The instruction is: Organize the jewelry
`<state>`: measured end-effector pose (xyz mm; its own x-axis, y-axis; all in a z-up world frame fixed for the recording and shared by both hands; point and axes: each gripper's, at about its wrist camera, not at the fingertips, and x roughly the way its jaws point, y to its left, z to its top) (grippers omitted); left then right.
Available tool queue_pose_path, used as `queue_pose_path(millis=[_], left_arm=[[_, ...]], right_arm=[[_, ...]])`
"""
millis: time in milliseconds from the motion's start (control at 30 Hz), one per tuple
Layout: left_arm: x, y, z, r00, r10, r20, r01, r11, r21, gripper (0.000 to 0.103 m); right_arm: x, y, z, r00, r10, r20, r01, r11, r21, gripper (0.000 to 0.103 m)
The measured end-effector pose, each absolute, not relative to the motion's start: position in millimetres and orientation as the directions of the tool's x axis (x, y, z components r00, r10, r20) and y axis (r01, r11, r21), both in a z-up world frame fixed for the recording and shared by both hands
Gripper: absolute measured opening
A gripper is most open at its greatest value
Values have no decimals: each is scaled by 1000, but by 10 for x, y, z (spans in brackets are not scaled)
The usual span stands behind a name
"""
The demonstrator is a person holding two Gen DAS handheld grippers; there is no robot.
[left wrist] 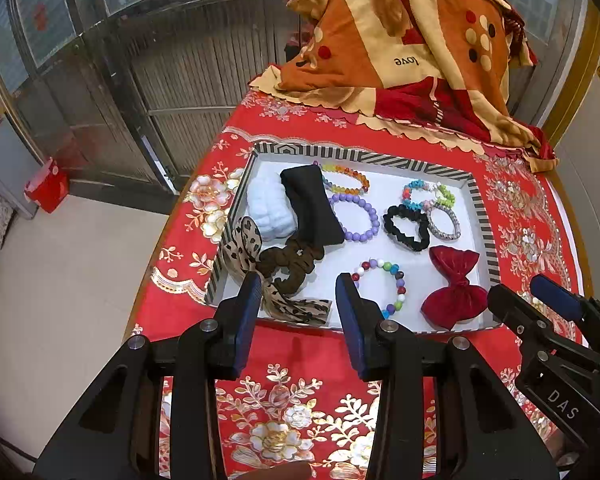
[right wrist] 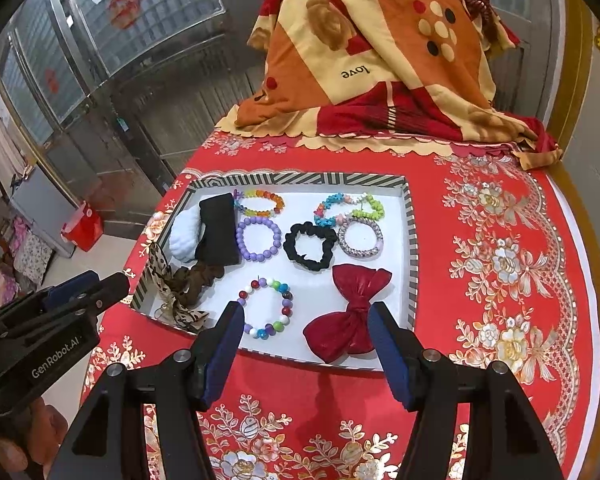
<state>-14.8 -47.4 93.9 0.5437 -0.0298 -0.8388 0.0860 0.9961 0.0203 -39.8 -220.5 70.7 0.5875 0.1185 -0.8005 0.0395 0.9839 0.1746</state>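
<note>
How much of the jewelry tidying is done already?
Looks nearly done, or not yet begun: the bracelets, scrunchies and red bow all lie in the striped tray. Nothing is in hand; the left gripper and right gripper are open and empty. What's left isn't clear; perhaps the piled-up left corner.

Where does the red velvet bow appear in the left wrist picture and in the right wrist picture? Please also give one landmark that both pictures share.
Left wrist view: the red velvet bow lies in the tray's near right corner, right of centre in the picture.
Right wrist view: the bow lies low in the middle, just left of the right gripper's right finger.
Shared landmark: the multicolored bead bracelet, directly left of the bow in both.
</note>
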Motion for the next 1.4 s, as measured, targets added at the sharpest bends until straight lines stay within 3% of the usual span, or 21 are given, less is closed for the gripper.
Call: queue_pose_path(millis=[1400], left_arm=[[-78, -532, 817, 522, -19, -853, 88, 996, 32, 38]], right_arm=[[-345, -2236, 591, 566, 141, -812, 27, 981, 190, 63]])
